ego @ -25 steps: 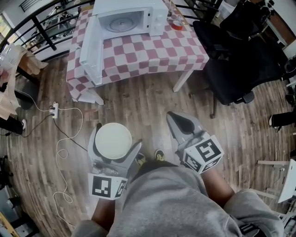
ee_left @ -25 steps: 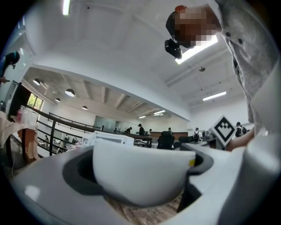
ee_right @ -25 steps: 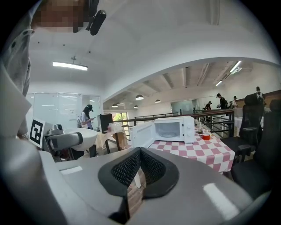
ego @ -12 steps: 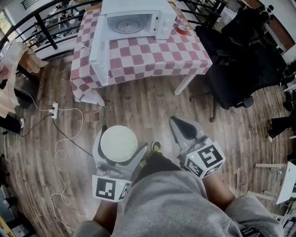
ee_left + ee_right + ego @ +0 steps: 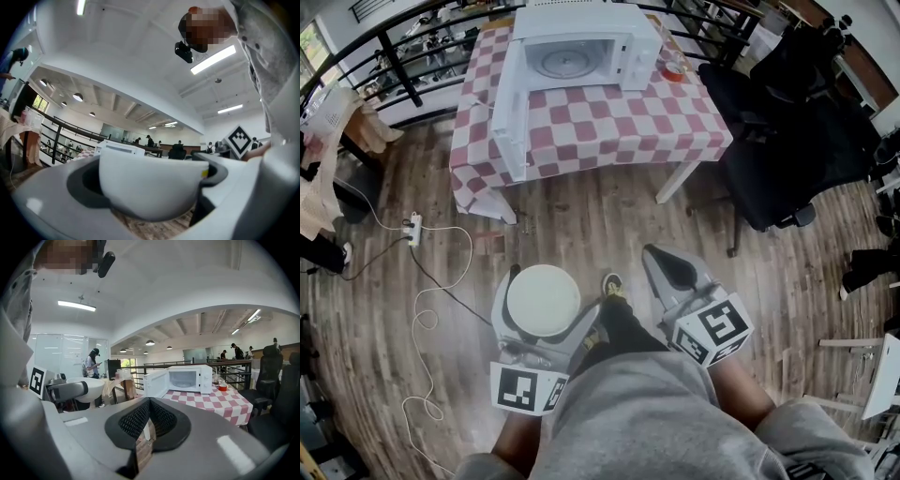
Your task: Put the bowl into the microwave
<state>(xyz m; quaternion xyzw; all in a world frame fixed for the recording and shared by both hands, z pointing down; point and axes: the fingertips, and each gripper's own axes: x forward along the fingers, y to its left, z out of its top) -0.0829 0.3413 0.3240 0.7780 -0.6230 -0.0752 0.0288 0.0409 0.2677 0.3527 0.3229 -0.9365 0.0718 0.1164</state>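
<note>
My left gripper (image 5: 542, 305) is shut on a white bowl (image 5: 543, 300), held upright above the wooden floor at my left knee; in the left gripper view the bowl (image 5: 152, 185) fills the space between the jaws. My right gripper (image 5: 672, 269) is shut with nothing in it, its jaws meeting at the tips (image 5: 145, 420). The white microwave (image 5: 586, 42) stands on a red-and-white checked table (image 5: 600, 122) ahead, its door (image 5: 508, 117) swung wide open to the left and the glass turntable showing inside. The microwave (image 5: 187, 379) also shows in the right gripper view, open.
A small red cup (image 5: 674, 71) sits to the right of the microwave. Black office chairs (image 5: 778, 141) stand to the right of the table. A white power strip and cable (image 5: 412, 228) lie on the floor at left. A black railing (image 5: 394, 56) runs behind the table.
The table and microwave have slid lower and nearer in the head view as I step towards them. Both grippers keep their pose, the left still holding the bowl.
</note>
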